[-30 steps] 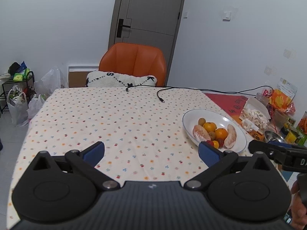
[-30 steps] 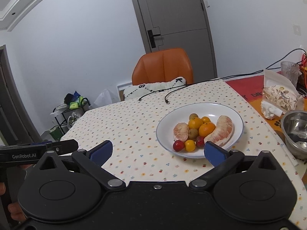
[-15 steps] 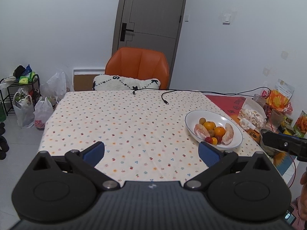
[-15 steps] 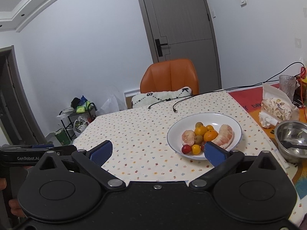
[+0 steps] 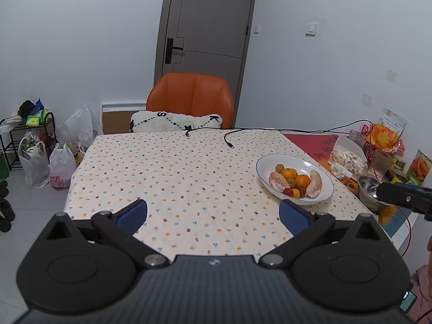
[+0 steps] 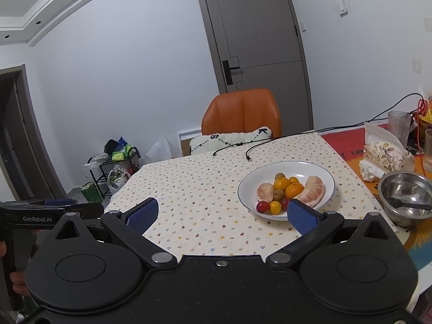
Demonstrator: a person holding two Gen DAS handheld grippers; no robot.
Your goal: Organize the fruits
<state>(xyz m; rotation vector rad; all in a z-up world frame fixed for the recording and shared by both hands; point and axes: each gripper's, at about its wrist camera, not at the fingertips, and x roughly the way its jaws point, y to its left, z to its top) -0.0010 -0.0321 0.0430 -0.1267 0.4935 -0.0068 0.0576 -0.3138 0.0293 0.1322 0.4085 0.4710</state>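
Observation:
A white oval plate sits right of centre on the dotted tablecloth. It holds two peeled pomelo segments, oranges, small brown fruits, a red one and a yellow one. My left gripper hangs open over the table's near edge, nothing between its blue pads. My right gripper is open too, just short of the plate, with its right pad by the plate's near rim.
A steel bowl with a black spoon stands right of the plate, with snack bags, a glass and wrapped food behind. Black cables lie at the far edge. An orange chair with a cushion stands beyond.
Both grippers have pulled back and risen from the table, so the plate and tablecloth look smaller and farther. Both stay open.

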